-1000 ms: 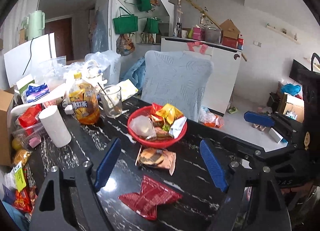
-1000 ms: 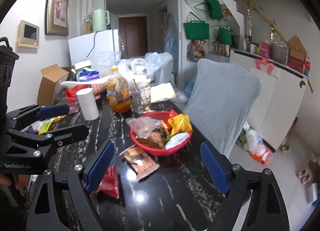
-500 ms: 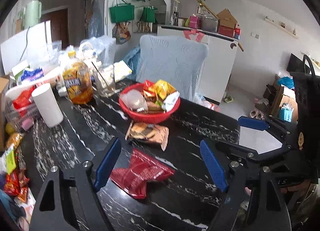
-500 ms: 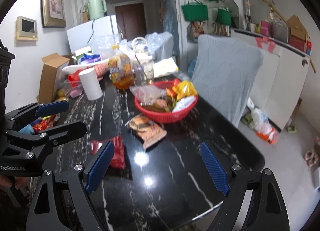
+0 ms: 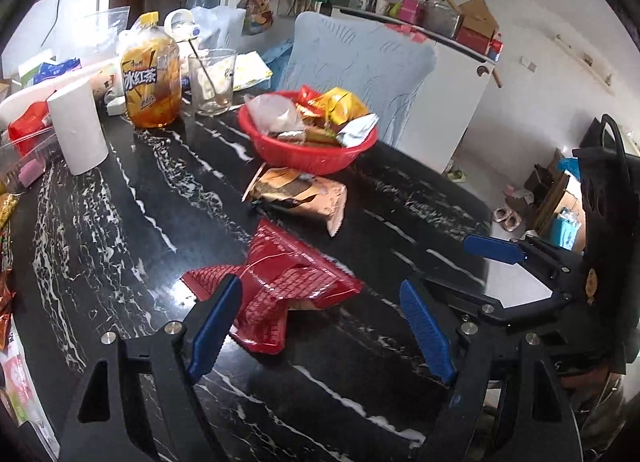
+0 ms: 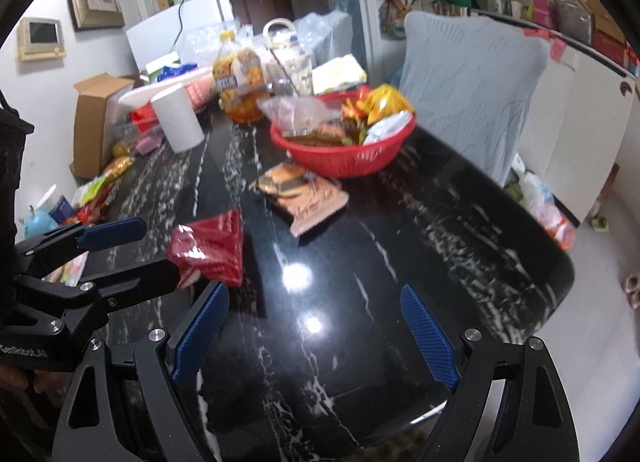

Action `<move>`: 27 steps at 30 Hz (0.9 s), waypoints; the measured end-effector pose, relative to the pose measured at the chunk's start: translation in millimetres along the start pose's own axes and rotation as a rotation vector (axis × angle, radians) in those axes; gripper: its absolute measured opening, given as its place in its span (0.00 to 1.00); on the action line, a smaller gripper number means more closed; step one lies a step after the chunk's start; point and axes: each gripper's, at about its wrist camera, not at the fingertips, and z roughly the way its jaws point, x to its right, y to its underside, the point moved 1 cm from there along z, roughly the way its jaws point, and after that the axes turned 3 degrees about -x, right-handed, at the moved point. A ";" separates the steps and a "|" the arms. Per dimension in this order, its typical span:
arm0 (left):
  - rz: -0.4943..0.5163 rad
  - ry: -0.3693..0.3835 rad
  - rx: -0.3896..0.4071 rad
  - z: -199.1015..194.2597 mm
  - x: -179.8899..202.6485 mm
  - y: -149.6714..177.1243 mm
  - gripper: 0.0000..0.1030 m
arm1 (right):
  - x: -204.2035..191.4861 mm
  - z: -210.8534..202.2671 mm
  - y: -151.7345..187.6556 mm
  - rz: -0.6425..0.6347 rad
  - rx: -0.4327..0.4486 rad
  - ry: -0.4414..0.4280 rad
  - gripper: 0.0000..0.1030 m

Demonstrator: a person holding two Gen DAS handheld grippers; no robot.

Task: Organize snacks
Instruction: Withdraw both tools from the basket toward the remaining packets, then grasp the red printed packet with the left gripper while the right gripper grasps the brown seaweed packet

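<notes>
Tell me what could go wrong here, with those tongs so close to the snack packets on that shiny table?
The red packet is crumpled and glossy on a slick black table, so the open left tongs might push it away rather than catch it. The red basket is already heaped, so an added packet could slide off. The brown packet lies against the basket's foot, so grabbing it might nudge the basket.

- Left gripper [image 5: 320, 318], jaws wide apart, over a crumpled red foil snack packet [image 5: 280, 282] on the black marble bench [image 5: 120, 230].
- Beyond, a brown snack pouch [image 5: 300, 194] beside a red plastic basket [image 5: 312, 150] of snacks.
</notes>
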 end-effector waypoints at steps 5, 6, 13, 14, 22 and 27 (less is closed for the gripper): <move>0.013 -0.028 0.010 6.5 -5.6 -4.2 0.78 | 3.8 16.6 1.1 0.008 -0.037 -0.009 0.86; 0.014 -0.032 0.006 9.0 -6.8 -5.6 0.78 | 4.6 18.7 0.8 0.011 -0.041 -0.011 0.86; -0.009 -0.032 -0.047 29.5 -18.7 -11.4 0.78 | 11.2 31.8 -5.6 0.018 -0.068 -0.001 0.86; -0.010 -0.037 -0.052 31.7 -19.8 -11.1 0.78 | 12.1 33.3 -6.4 0.020 -0.072 -0.003 0.86; -0.025 -0.077 -0.076 46.0 -35.0 -13.9 0.78 | 14.8 45.7 -15.9 0.025 -0.099 0.009 0.86; -0.095 -0.077 -0.092 49.2 -56.9 -12.4 0.78 | 13.7 55.7 -27.7 0.003 -0.105 0.025 0.86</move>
